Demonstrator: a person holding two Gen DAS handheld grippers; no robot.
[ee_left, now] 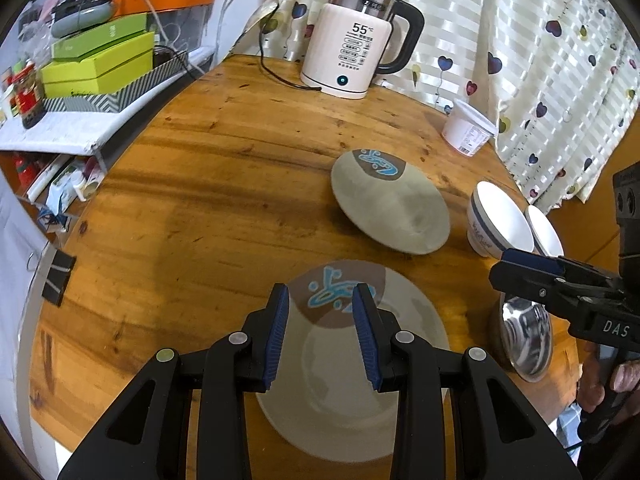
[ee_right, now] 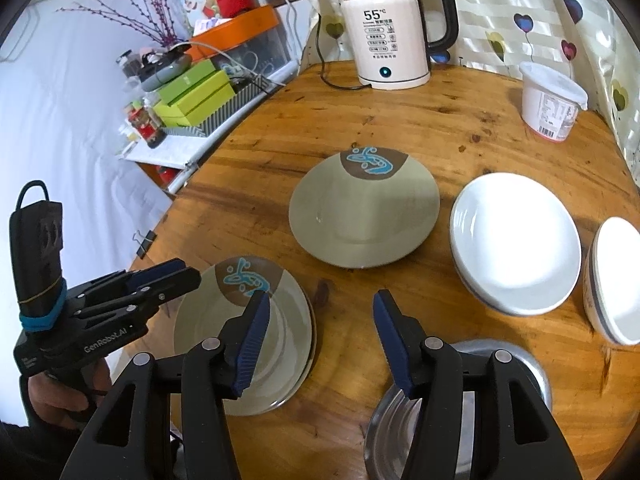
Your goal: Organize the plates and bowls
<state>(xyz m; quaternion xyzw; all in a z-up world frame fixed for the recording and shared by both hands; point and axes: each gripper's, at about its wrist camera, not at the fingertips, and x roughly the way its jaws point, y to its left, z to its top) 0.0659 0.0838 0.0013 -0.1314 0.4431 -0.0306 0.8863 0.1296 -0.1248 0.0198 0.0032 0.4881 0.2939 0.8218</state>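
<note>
Two grey plates (ee_right: 364, 216) (ee_right: 244, 336) with blue-on-brown motifs lying flat, well apart. White plates (ee_right: 516, 240) stacked at right, blue-rimmed white bowls (ee_left: 500, 220) just beside. Steel bowl (ee_right: 460, 412) nearest, upright. All on table (ee_right: 400, 120).

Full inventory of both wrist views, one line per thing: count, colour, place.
Round wooden table: one, orange-brown, under everything.
Grey-green plates with blue fish motif: two; one mid-table, one at near left.
White ceramic bowls: two, blue-banded, right side.
Shiny steel bowl: one, near right edge.
Cream electric kettle: one, black handle, far edge.
White plastic tub: one, far right.
Green boxes: stacked, side shelf on the left.
Left gripper: black, blue fingers, open above near plate.
Right gripper: same, open, empty.
</note>
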